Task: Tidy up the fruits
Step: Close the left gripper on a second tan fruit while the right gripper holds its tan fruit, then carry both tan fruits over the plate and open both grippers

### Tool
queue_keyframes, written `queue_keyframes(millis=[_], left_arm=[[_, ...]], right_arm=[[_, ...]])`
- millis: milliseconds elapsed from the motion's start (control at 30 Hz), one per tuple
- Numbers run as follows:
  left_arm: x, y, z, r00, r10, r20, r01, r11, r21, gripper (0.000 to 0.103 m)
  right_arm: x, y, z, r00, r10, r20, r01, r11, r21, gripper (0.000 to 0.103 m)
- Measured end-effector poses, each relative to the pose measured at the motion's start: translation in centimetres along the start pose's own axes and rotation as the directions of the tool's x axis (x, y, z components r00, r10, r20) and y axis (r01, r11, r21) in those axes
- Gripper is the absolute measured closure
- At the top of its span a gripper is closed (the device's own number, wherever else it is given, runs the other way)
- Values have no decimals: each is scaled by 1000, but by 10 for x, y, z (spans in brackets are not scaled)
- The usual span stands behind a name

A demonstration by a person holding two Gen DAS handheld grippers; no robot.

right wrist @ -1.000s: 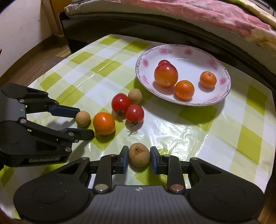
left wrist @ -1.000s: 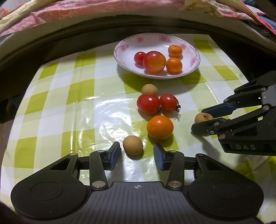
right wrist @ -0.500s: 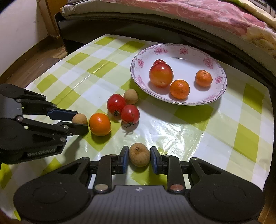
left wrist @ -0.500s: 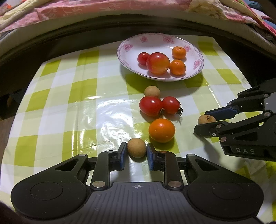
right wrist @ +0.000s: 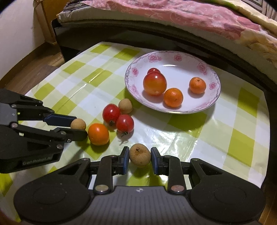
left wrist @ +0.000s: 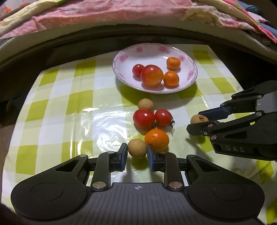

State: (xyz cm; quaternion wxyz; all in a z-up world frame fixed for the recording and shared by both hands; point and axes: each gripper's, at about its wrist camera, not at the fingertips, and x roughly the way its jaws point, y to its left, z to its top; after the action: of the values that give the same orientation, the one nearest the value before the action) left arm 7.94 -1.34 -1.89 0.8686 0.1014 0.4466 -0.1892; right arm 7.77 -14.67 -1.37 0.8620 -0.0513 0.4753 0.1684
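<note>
My left gripper (left wrist: pixel 136 154) is shut on a tan longan (left wrist: pixel 137 148) and holds it above the cloth; a shadow lies under it. It shows in the right wrist view (right wrist: pixel 78 124). My right gripper (right wrist: pixel 139 160) is shut on a second brown longan (right wrist: pixel 139 157), also lifted; it shows in the left wrist view (left wrist: pixel 199 119). On the table lie an orange tomato (left wrist: pixel 156 139), two red tomatoes (left wrist: pixel 143 118) and a third longan (left wrist: pixel 145 104). The flowered plate (left wrist: pixel 190 76) holds two tomatoes and two tangerines.
The table wears a green and white checked plastic cloth (left wrist: pixel 69 110). A bed with a pink quilt (left wrist: pixel 103 13) runs along the far edge. A wooden floor (right wrist: pixel 31 65) lies beyond the table's left side in the right wrist view.
My left gripper closed on the tan longan and lifted it off the cloth. My right gripper kept its longan and rose too; both views now sit higher and closer to the plate.
</note>
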Motion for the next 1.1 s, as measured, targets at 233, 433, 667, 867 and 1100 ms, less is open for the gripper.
queue_keyframes(millis=[233, 433, 667, 867, 1100], left_arm=[[-3, -4, 6, 1000, -3, 22, 3, 1000, -1, 71], [-5, -12, 13, 999, -17, 40, 17, 1000, 10, 71], [-5, -18, 22, 998, -25, 53, 24, 1000, 17, 71], [-4, -21, 35, 997, -30, 71, 30, 1000, 3, 71], [2, -22, 49, 995, -32, 91, 34, 999, -20, 72]], right_arm=[[-6, -4, 4, 1000, -5, 22, 5, 1000, 15, 74], [-8, -6, 6, 1000, -7, 29, 6, 1000, 23, 73], [-11, -9, 9, 999, -9, 42, 8, 999, 37, 73], [-16, -16, 15, 998, -18, 63, 14, 998, 58, 73], [-16, -28, 24, 996, -34, 78, 27, 994, 101, 73]])
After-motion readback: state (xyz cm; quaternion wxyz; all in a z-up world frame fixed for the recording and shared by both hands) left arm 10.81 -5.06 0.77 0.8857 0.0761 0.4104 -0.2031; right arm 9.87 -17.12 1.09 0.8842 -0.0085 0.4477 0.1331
